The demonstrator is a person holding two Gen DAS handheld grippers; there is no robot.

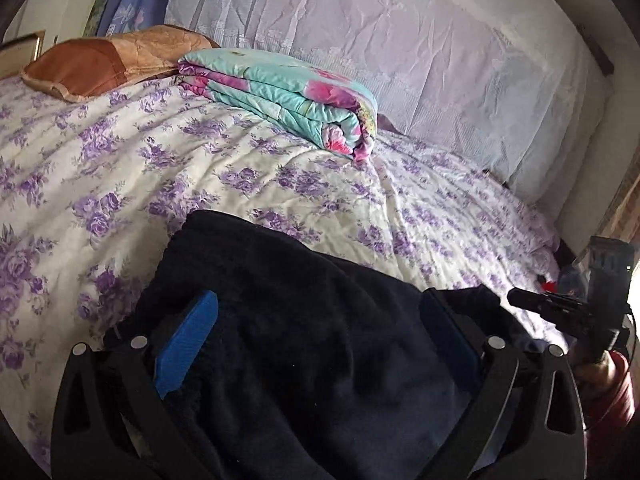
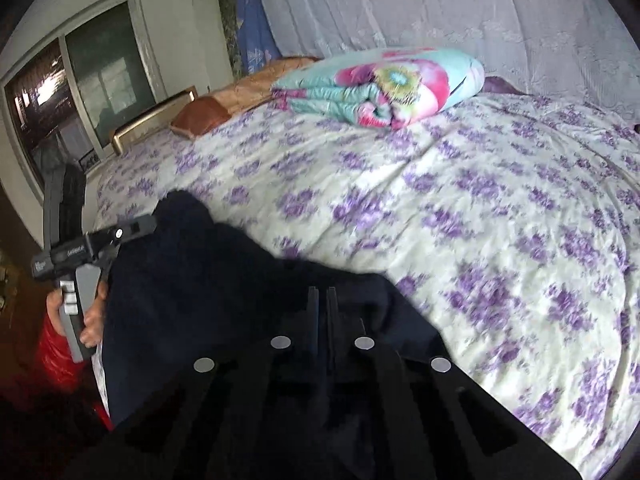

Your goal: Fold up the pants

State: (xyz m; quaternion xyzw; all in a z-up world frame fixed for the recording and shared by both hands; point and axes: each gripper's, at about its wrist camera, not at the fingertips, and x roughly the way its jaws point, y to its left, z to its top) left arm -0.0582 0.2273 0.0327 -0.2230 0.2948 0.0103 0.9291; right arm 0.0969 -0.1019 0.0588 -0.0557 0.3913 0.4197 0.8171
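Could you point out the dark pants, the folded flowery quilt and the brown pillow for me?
dark pants [image 1: 320, 320], left wrist view, on the middle of the dark cloth.
folded flowery quilt [image 2: 384, 88], right wrist view, on its rolled front end.
brown pillow [image 1: 92, 66], left wrist view, on its darker brown panel.

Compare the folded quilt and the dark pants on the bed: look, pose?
The folded quilt is teal with pink flowers; the pants are plain dark navy. The quilt sits in a tidy layered stack at the far side; the pants lie rumpled at the near edge. Both rest on the purple-flowered bedspread.
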